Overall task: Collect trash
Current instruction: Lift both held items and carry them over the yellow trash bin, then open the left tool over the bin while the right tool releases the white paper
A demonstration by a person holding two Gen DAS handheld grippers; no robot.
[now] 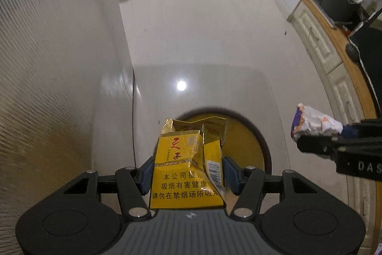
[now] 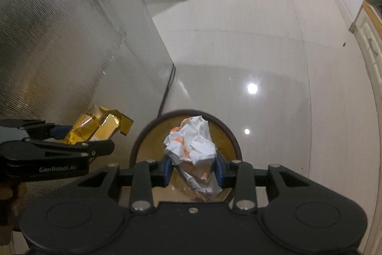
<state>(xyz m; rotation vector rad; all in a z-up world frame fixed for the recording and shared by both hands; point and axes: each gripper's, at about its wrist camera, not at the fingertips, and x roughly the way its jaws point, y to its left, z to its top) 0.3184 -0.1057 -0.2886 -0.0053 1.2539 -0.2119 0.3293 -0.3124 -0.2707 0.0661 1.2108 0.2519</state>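
While both tools point down toward a round bin [image 2: 235,142] on the glossy floor [image 1: 214,40], the left gripper [image 1: 187,175] pinches a crumpled yellow cigarette pack [image 1: 183,173] between its blue fingers [image 1: 146,175]; right of it, the right gripper [image 2: 193,170] pinches crumpled white-and-orange paper [image 2: 191,145] directly over the bin.

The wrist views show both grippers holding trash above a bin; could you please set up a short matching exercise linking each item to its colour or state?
Things:
1. cigarette pack
2. crumpled wrapper
3. round bin
4. floor

Descriptions:
A. glossy pale tiles reflecting a ceiling light
B. white paper with orange marks, clamped in the right gripper
C. yellow, torn open at the top, clamped in the left gripper
D. dark rim, yellowish inside, standing below both grippers

Pairs: 1-C, 2-B, 3-D, 4-A
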